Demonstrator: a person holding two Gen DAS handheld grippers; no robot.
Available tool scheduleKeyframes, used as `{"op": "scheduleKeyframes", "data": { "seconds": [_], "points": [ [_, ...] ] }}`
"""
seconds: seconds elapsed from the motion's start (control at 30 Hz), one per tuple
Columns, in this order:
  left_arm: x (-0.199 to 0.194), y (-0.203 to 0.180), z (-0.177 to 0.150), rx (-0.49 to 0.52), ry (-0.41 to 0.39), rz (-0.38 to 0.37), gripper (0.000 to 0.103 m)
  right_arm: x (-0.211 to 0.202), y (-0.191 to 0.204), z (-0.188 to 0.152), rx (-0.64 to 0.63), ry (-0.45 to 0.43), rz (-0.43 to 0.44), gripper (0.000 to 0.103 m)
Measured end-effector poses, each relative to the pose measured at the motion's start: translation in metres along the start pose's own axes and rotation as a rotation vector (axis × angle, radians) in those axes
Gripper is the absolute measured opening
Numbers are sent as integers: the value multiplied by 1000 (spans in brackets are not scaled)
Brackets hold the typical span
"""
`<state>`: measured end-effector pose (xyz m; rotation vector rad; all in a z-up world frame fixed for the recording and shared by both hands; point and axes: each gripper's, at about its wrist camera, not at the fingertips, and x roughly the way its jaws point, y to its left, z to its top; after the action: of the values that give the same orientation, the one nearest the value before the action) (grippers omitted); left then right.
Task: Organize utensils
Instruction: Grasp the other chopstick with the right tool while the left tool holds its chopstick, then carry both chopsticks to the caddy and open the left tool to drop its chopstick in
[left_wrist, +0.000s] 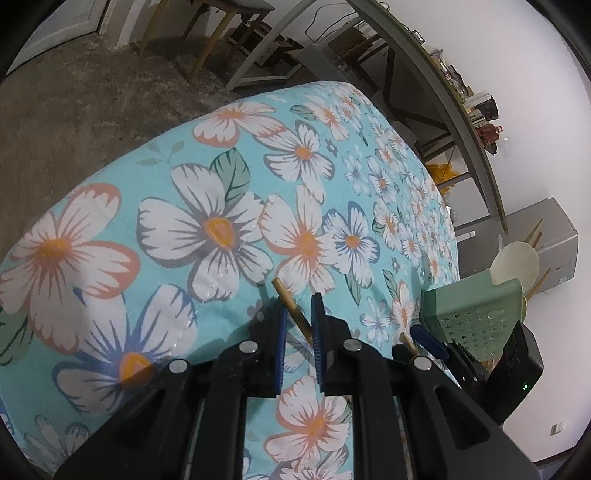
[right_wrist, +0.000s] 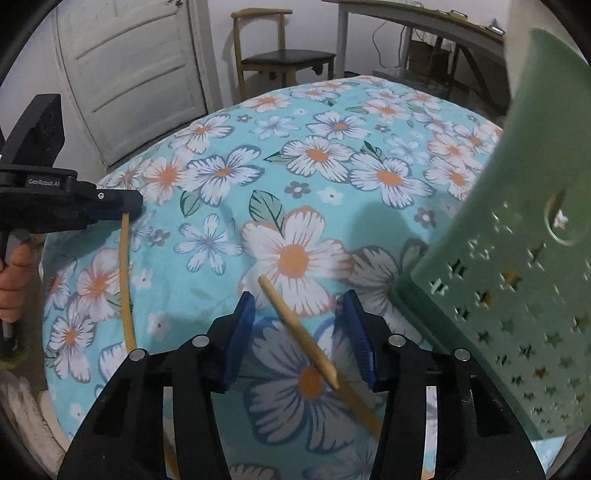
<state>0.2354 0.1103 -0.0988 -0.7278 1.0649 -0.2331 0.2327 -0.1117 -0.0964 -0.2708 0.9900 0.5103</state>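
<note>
left gripper (left_wrist: 300, 325) clamped on chopstick (left_wrist: 291, 310) | right gripper (right_wrist: 297, 332) pads apart, second chopstick (right_wrist: 295, 325) crossing diagonally between, untouched | green holder (right_wrist: 517, 277) just right | risk: slanted stick pivots, slips out

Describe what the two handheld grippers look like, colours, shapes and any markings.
Both are black plastic. The left gripper and right gripper each have two angular fingers with ribbed blue pads and round silver fasteners on the linkages. Seen from the right wrist, the left gripper's body carries white lettering that looks like "GenRobot.AI". A small green light glows on the right gripper's housing. No sleeves or cables show.
</note>
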Motion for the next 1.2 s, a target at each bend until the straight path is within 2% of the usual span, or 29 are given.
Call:
{"op": "scheduleKeyframes", "data": {
  "seconds": [0.03, 0.07, 0.1, 0.13, 0.23, 0.47, 0.7, 0.93, 1.1, 1.2],
  "points": [
    [1, 0, 0, -1, 0, -1, 12, 1, 2, 1, -6, 0, 3, 38],
    [1, 0, 0, -2, 0, -1, 12, -2, 0, 1, -8, 2, 7, 31],
    [1, 0, 0, -1, -1, -1, 12, -5, -1, 0, -8, 3, 8, 18],
    [1, 0, 1, 2, -3, 1, 12, -6, -1, 1, -4, 6, 7, 17],
    [1, -2, 0, 12, -14, 8, 12, -13, -4, 0, 13, 2, -2, 5],
    [-9, -16, -2, 58, -53, 12, 12, -71, -23, -6, 97, -117, -37, 4],
    [-39, -55, -10, 211, -149, -16, 10, -154, -46, -17, 205, -308, -96, 4],
    [-82, -117, -21, 417, -243, -109, 6, -211, -53, -39, 281, -437, -156, 4],
    [-111, -165, -24, 551, -313, -187, 5, -225, -62, -58, 341, -468, -176, 4],
    [-129, -196, -20, 603, -353, -267, 5, -231, -68, -67, 373, -478, -178, 4]
  ]
}}
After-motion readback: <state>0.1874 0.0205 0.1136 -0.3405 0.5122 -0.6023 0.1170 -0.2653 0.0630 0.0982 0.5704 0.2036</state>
